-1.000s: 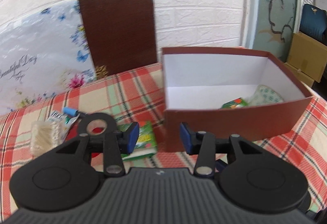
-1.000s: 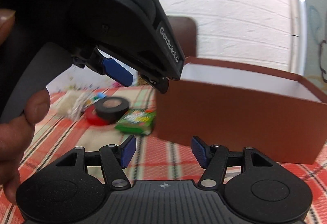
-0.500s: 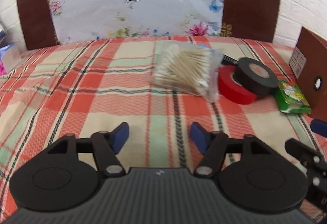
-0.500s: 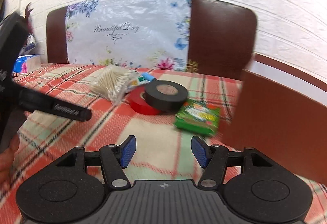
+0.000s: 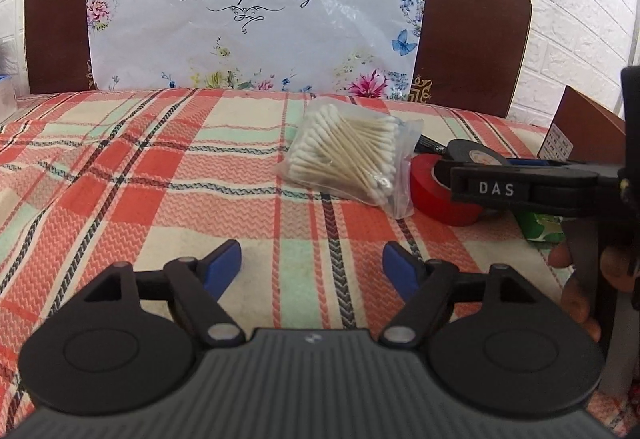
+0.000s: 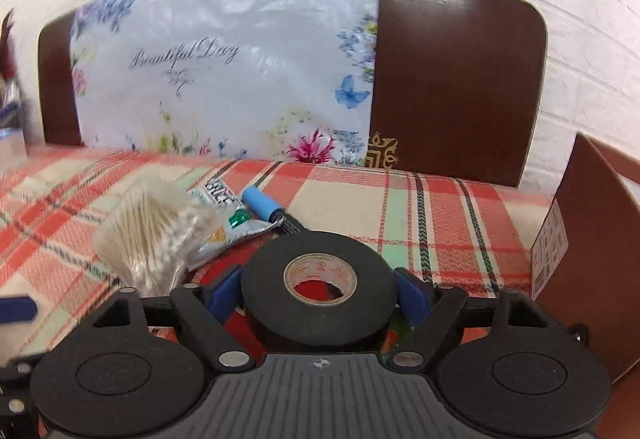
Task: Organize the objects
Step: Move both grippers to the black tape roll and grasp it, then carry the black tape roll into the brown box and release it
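Note:
My left gripper (image 5: 312,266) is open and empty over the plaid cloth, short of a clear bag of cotton swabs (image 5: 350,153). Right of the bag lies a red tape roll (image 5: 436,191), with a black tape roll (image 5: 476,155) on it, half hidden by the right gripper's body. In the right wrist view my right gripper (image 6: 318,289) is open, its blue pads either side of the black tape roll (image 6: 318,299), which rests on the red roll (image 6: 240,331). The swab bag (image 6: 154,235) lies left of it.
A brown box (image 6: 592,259) stands at the right, also in the left wrist view (image 5: 580,127). A silver sachet (image 6: 224,215) and a blue-capped pen (image 6: 266,209) lie behind the tapes. A green packet (image 5: 540,227) lies near the box. A floral bag leans on a headboard (image 5: 472,31).
My left gripper swung away from the box to face the swab bag and opened wider. My right gripper advanced until the black tape roll sits between its pads.

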A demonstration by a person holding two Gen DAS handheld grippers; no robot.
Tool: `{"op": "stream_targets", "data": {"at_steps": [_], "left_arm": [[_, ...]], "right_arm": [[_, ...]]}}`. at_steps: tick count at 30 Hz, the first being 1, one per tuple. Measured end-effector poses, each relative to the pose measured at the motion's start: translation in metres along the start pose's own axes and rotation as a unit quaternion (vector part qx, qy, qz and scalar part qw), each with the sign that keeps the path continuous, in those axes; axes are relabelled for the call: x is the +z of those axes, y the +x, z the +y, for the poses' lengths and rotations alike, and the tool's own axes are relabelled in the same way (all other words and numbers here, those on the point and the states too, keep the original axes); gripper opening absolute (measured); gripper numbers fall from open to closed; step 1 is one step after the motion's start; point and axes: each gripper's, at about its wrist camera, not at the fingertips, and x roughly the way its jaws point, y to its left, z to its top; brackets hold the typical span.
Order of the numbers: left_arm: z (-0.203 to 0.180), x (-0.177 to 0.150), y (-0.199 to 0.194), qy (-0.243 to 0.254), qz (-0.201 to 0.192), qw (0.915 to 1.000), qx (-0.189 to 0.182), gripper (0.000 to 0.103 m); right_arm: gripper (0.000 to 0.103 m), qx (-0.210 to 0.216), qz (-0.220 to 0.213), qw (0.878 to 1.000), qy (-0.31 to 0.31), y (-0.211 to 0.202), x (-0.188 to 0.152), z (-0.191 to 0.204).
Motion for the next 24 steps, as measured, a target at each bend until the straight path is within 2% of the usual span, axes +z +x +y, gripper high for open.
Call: {"op": "stream_targets", "data": {"at_steps": [4, 6, 12, 16, 17, 18, 20, 23, 24], "left_arm": [[0.001, 0.001, 0.001, 0.000, 0.000, 1.0000, -0.003, 0.080], [0.002, 0.001, 0.000, -0.002, 0.000, 1.0000, -0.005, 0.080], [0.002, 0.001, 0.001, 0.001, 0.006, 0.9999, -0.013, 0.086], [-0.012, 0.002, -0.001, 0.037, 0.032, 0.9988, 0.002, 0.087], [-0.017, 0.002, -0.005, 0.037, 0.040, 0.9985, -0.004, 0.087], [-0.019, 0.002, -0.011, 0.026, 0.047, 0.9983, -0.021, 0.087], [-0.026, 0.001, -0.025, -0.005, 0.061, 0.9958, -0.069, 0.086], [-0.043, 0.001, -0.041, -0.041, 0.096, 0.9823, -0.156, 0.077], [-0.050, 0.001, -0.045, -0.038, 0.103, 0.9791, -0.171, 0.073]], "right_arm": [[0.076, -0.009, -0.015, 1.000, 0.001, -0.024, -0.011, 0.001], [0.076, 0.006, -0.015, 1.000, -0.008, -0.045, -0.023, 0.007], [0.076, 0.039, 0.016, 0.998, -0.048, -0.118, -0.065, 0.021], [0.077, 0.039, 0.045, 0.997, -0.045, -0.150, -0.085, 0.016], [0.084, 0.037, 0.049, 0.997, -0.042, -0.155, -0.089, 0.013], [0.089, 0.034, 0.053, 0.997, -0.037, -0.160, -0.092, 0.010], [0.089, 0.036, 0.057, 0.997, -0.026, -0.167, -0.096, 0.004], [0.087, 0.035, 0.058, 0.997, -0.023, -0.167, -0.099, 0.001], [0.085, 0.032, 0.057, 0.997, -0.028, -0.167, -0.099, 0.003]]}}
